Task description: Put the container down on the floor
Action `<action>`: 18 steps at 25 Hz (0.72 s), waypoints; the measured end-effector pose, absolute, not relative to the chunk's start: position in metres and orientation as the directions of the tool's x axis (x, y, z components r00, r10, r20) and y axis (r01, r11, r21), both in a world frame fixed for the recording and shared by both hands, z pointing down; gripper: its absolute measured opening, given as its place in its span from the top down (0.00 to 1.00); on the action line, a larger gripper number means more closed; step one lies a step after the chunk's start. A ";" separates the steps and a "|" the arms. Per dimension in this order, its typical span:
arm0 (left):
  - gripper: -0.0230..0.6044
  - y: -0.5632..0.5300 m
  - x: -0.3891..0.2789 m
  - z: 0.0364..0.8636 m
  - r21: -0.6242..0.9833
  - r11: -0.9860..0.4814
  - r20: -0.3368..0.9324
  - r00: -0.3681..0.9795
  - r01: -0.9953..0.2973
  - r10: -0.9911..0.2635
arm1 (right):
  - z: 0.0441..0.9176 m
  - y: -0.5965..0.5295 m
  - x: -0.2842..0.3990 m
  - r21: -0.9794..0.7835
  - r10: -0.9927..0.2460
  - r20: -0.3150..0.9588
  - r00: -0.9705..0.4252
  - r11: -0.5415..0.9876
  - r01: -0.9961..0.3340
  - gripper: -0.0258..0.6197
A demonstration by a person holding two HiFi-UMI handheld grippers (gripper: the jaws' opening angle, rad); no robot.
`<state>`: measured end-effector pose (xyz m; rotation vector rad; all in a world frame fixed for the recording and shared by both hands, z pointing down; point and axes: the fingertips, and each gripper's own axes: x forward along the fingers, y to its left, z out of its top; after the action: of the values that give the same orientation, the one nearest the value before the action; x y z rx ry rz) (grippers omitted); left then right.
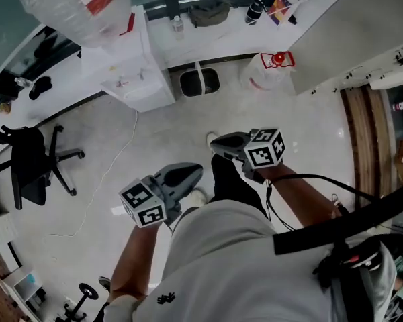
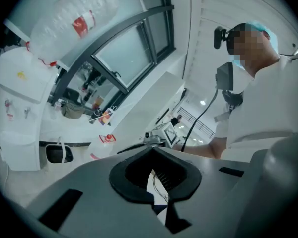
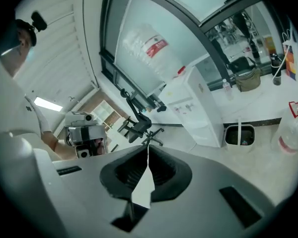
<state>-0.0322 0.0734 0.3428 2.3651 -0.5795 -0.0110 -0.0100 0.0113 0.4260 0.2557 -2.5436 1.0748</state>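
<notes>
Both grippers shut and empty, container on floor by counter.
Left gripper (image 1: pixel 190 174) and right gripper (image 1: pixel 216 143) are held over the person's legs, jaws pressed together with nothing between. Farther off, the container (image 1: pixel 266 72), a clear plastic jug with red cap and handle and a red band label, stands on the pale floor (image 1: pixel 121 173) against the counter, just right of a small bin (image 1: pixel 200 82). The water dispenser (image 1: pixel 134 69) carries a big clear bottle (image 1: pixel 74 5); its red label is unreadable.
</notes>
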 end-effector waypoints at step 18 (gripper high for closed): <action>0.95 0.114 -0.041 0.287 0.510 -0.723 0.144 0.875 -0.466 -0.462 | 0.336 0.084 -0.038 -0.578 -0.040 0.310 -0.950 0.785 -0.222 0.93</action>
<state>-0.0408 0.1141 0.2871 2.4937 -0.6718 0.0089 -0.0379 0.0840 0.3364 0.2018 -2.6955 0.9237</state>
